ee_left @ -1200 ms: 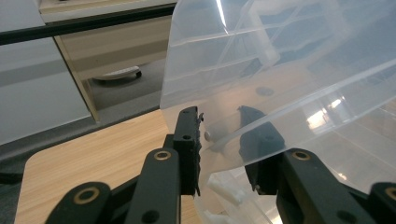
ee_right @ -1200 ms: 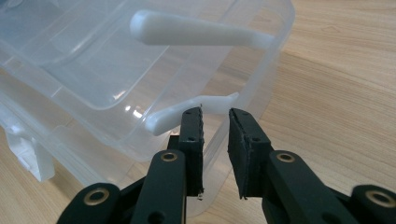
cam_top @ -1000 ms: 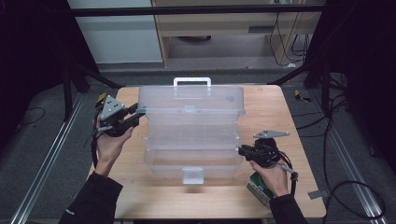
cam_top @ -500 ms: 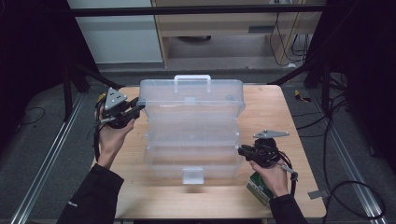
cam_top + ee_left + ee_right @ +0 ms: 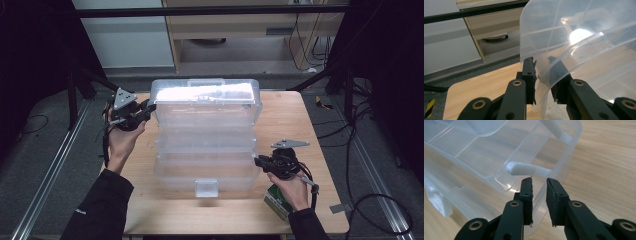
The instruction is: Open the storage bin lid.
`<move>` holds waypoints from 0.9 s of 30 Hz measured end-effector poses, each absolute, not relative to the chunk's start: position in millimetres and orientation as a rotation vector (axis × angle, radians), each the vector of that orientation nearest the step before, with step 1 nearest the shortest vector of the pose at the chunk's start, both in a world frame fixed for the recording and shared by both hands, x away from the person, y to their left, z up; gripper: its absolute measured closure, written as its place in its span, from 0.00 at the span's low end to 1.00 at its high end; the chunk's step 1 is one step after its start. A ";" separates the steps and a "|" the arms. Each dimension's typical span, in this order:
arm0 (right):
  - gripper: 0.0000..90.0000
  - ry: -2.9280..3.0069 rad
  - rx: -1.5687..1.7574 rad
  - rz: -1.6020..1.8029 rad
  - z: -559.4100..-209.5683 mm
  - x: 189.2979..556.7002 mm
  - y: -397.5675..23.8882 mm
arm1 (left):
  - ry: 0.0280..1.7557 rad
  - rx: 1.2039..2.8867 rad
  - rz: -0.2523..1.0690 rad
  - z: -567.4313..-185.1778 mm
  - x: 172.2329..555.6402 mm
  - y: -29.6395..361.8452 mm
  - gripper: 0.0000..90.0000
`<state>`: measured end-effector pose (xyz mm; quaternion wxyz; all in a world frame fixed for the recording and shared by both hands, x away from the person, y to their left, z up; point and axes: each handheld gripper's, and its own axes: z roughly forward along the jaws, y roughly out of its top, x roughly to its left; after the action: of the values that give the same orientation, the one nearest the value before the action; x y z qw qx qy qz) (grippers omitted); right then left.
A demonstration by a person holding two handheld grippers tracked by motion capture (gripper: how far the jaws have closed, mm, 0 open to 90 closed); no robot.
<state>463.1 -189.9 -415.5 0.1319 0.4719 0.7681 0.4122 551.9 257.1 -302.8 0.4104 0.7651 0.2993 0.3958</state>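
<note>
A clear plastic tiered organiser box [image 5: 205, 155] stands in the middle of the wooden table [image 5: 290, 115]. Its clear lid [image 5: 205, 97] is raised at the back. My left gripper [image 5: 149, 107] is at the lid's left edge. In the left gripper view the jaws [image 5: 541, 66] have just been closing, and the lid's curved corner [image 5: 586, 50] is clamped between them. My right gripper [image 5: 257, 161] is at the box's right front corner. In the right gripper view [image 5: 539, 181] its jaws straddle the bottom tray's wall [image 5: 564, 157], just below a white hinge arm [image 5: 529, 168].
A white latch [image 5: 206, 188] hangs at the box's front. A small green and white carton [image 5: 276, 200] lies on the table under the right hand. Dark frame posts and cables surround the table, and a cabinet stands behind it.
The left hand has moved up and towards the back with the lid's edge, and the lid now stands higher and more tilted. The right hand has kept still.
</note>
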 end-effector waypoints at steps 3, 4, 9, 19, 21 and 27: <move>0.84 2.230 1.369 1.199 -415.4 463.0 -189.9 | 0.752 1.934 1.000 -301.0 555.2 256.3 0.84; 0.84 2.229 1.369 1.198 -415.5 463.1 -189.9 | 0.755 1.934 1.004 -300.6 556.2 255.9 0.84; 0.84 2.229 1.368 1.198 -415.5 463.1 -189.9 | 0.765 1.936 1.009 -298.9 561.5 254.3 0.84; 0.84 2.231 1.370 1.196 -415.4 463.0 -189.8 | 0.789 1.938 1.024 -296.9 571.9 251.2 0.84; 0.84 2.231 1.370 1.196 -415.4 463.0 -189.7 | 0.791 1.937 1.026 -296.6 574.8 250.3 0.84; 0.84 2.231 1.365 1.196 -415.5 463.1 -189.7 | 0.780 1.955 1.036 -295.4 585.8 248.7 0.84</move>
<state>463.1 -189.7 -415.5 0.1325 0.4703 0.7689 0.4124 585.8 248.7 -295.4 0.3875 0.7682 0.3067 0.4070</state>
